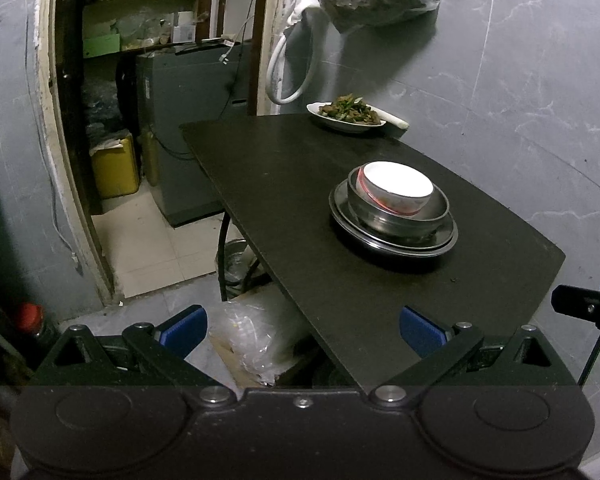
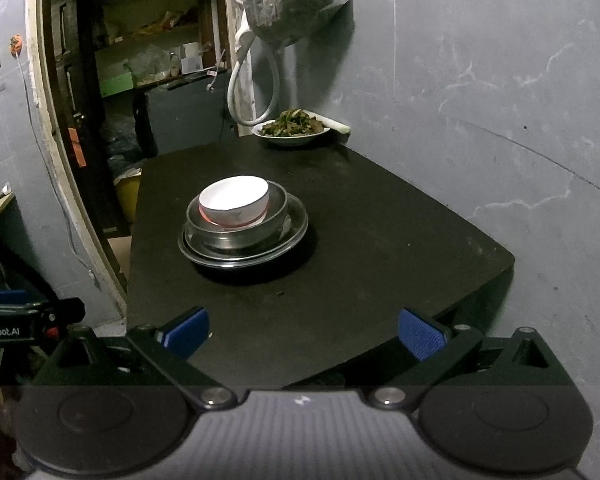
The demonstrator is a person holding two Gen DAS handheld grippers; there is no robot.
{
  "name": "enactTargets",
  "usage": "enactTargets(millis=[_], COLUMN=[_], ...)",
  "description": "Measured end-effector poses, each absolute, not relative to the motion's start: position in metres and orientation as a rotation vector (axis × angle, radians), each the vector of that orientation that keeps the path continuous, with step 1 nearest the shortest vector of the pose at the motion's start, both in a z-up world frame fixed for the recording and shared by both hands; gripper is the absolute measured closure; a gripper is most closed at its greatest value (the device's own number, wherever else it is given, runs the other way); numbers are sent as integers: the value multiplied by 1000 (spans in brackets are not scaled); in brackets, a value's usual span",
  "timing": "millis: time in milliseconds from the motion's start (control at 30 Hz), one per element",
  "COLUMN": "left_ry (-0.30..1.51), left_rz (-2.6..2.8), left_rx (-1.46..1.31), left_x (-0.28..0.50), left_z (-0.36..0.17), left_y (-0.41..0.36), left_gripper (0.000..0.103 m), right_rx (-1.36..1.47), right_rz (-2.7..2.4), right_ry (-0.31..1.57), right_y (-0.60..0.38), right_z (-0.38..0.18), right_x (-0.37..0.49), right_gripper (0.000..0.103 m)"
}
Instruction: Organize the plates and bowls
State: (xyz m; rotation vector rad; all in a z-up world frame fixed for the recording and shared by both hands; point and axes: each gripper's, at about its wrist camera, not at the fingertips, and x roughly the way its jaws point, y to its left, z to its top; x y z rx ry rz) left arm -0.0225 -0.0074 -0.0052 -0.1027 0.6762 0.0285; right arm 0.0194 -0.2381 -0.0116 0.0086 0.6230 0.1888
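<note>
Both the left gripper (image 1: 300,330) and right gripper (image 2: 303,330) gape, holding nothing; the white bowl (image 2: 234,200) nests in a steel bowl (image 2: 236,230) on steel plates (image 2: 244,250) (perhaps two, rims blurred) at 11 o'clock.

The left wrist view looked from off the table's (image 1: 284,184) near left corner, facing rightward; the right wrist view sat at its near edge; both stood back and shared the stack (image 1: 393,216) (image 2: 242,226) and far dish (image 1: 345,118) (image 2: 292,132).
</note>
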Motion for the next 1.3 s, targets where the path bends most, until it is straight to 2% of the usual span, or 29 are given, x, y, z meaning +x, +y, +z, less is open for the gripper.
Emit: enactTargets(millis=[1300], left_ry=[679], left_rz=[35], left_rx=[-97], left_x=[-24], left_z=[-7], left_y=[-5], left_gripper=[1], right_rx=[9], right_rz=[194], right_ry=[608], right_y=[-236], right_z=[-12], right_x=[20], right_gripper=[0])
